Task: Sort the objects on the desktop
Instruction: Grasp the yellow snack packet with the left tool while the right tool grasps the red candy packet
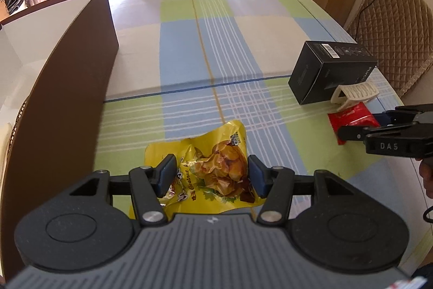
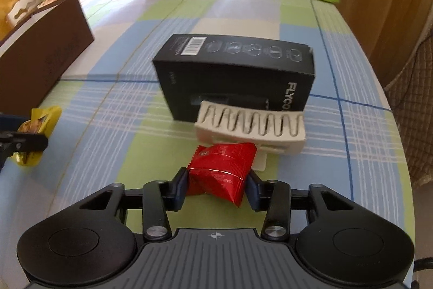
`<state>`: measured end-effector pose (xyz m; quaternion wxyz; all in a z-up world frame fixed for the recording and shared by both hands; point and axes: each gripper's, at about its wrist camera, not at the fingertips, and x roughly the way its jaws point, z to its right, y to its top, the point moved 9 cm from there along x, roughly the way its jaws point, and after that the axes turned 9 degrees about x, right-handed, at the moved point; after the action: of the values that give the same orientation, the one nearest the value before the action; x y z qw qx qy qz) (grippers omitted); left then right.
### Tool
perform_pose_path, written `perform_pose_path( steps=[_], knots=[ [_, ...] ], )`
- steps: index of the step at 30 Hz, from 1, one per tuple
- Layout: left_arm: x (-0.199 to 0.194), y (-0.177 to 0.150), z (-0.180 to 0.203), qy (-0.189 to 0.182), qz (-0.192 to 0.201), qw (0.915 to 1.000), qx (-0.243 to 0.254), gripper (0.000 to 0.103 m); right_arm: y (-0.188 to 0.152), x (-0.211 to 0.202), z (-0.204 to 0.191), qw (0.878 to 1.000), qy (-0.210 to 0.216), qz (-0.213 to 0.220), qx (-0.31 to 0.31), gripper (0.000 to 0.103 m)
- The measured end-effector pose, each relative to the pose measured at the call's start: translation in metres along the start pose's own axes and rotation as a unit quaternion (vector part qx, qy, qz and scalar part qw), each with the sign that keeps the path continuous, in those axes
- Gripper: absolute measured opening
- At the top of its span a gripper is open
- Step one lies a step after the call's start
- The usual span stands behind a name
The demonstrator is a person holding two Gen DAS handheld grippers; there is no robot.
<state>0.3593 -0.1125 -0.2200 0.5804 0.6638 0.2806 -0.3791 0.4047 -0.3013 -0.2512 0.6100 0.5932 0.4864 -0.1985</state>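
Gripping the red packet (image 2: 220, 171), our right gripper (image 2: 216, 187) has both pads pressed on its sides, just in front of the white clip (image 2: 250, 130) and black box (image 2: 235, 72). Our left gripper (image 1: 211, 175) straddles the yellow chestnut bag (image 1: 208, 167) on the counter (image 1: 216, 45); we cannot tell whether its pads touch. Brown box (image 1: 62, 72) stands left.

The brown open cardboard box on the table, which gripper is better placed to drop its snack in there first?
Probably left. The left gripper, straddling the yellow chestnut packet, sits beside the brown box; the right gripper is farther away.
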Motion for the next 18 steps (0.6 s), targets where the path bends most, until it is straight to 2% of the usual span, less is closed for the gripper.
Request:
perform_pose_path(
  steps=[9,18],
  knots=[
    [-0.008,-0.008,0.003,-0.006,-0.003,1.0000,-0.003,0.052,-0.023,-0.018,-0.022,0.999,0.024,-0.020,-0.014,0.040],
    [-0.029,-0.009,0.010,-0.015,0.014,0.9998,-0.002,0.052,-0.024,-0.047,-0.053,0.998,0.053,-0.019,-0.035,0.040]
  ],
)
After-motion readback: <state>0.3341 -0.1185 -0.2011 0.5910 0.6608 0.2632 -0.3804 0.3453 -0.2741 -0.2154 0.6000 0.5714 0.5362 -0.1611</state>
